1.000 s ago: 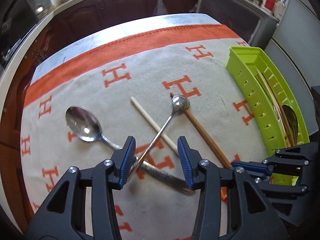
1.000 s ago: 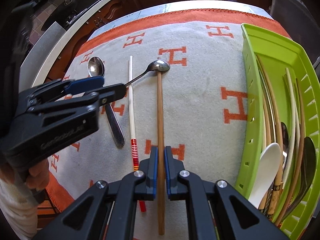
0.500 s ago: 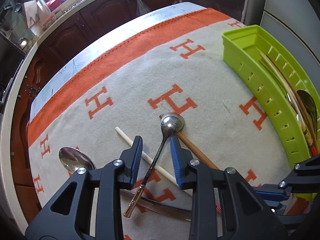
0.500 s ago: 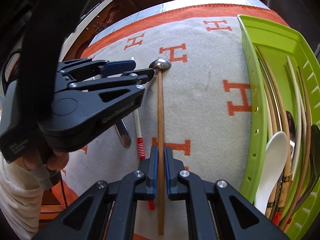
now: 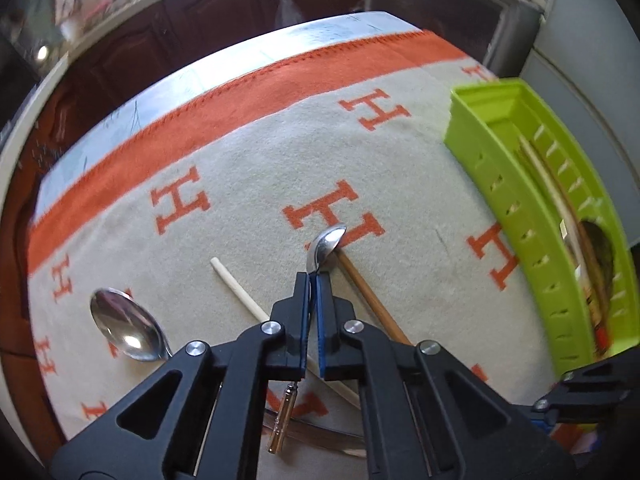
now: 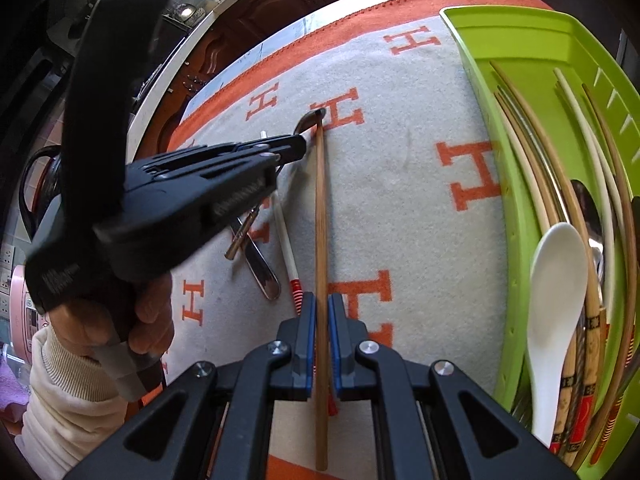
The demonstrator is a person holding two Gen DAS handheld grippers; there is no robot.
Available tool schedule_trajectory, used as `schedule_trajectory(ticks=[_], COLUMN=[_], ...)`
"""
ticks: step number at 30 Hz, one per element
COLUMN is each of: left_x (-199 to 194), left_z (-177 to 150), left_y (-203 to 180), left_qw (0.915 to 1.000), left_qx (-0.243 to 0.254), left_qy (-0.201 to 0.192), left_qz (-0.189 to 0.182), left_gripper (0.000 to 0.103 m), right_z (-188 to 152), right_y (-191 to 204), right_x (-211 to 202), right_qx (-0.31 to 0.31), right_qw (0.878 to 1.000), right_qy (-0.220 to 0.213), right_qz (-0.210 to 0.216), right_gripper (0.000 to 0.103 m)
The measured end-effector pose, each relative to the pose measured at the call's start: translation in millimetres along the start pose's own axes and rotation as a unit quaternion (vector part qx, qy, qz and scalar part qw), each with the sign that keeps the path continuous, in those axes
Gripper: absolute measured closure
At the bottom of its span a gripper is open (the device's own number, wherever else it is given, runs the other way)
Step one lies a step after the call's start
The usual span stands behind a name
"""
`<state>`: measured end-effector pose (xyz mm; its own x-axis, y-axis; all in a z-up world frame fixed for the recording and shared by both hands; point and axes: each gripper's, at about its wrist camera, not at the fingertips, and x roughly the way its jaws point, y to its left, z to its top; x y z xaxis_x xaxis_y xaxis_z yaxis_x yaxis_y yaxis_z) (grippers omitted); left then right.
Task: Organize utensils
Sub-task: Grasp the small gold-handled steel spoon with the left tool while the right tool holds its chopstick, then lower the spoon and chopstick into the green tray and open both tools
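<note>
- Right gripper: nearest item. Jaws clamped on the brown wooden chopstick low on its shaft. The stick runs straight ahead along the fingers, a line that should suit carrying it lengthwise to the tray.
- Left gripper: clenched on the thin neck of the small metal spoon. The bowl sticks out past the fingertips and the slim brass-tipped handle hangs back beneath the jaws, apparently lifted off the cloth. Pinching near the bowl likely keeps the light handle from swinging.
- Hand, cream sleeve: wraps the left gripper's grip, seen from the right wrist view.
- White chopstick, red-banded end: lies on the blanket just left of the brown one, untouched.
- Large spoon: lies bowl-up on the blanket at far left, its handle passing under the left gripper.
- Blanket: beige with orange H marks and an orange border; covers the table.
- Green tray: at the right edge, already holding a white ladle spoon, chopsticks and spoons laid lengthwise; judged destination for both held pieces.
</note>
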<state>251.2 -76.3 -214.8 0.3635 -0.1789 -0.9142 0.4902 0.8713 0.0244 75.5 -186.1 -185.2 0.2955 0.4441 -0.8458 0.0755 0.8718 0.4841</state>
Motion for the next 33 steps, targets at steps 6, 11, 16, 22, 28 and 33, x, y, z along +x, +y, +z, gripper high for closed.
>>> schedule_trajectory(ticks=[6,11,16,22,28,33], left_x=[-17,-40,-72,-101,-103,-80], left_z=[-9,-30,-46,-46,-31,-21], left_y=[27,30,12,-30,-89,-126], left_qw=[0.9954,0.9854,0.9747,0.9612,0.9571,0.9554], left_qx=[-0.088,-0.162,-0.212,-0.244,-0.243,-0.247], left_qy=[0.01,0.021,0.023,0.015,0.01,0.029], left_qz=[-0.038,-0.047,-0.068,-0.127,-0.158,-0.159], left_gripper=[0.103,0.103,0.103,0.103,0.103,0.103], right_z=[0,-5,-7,-4,-4,-7], right_y=[-12,-17,-19,-28,-49,-69], right_x=[-14,-29,-55,-95,-120,-124], right_qx=[0.001,0.0,-0.003,-0.005,-0.009,-0.005], right_qw=[1.0,0.999,0.998,0.996,0.99,0.987], right_qy=[-0.019,-0.034,-0.055,-0.087,-0.112,-0.104], right_qz=[0.004,0.001,0.001,-0.025,-0.09,-0.12], right_gripper=[0.097,0.097,0.097,0.097,0.097,0.097])
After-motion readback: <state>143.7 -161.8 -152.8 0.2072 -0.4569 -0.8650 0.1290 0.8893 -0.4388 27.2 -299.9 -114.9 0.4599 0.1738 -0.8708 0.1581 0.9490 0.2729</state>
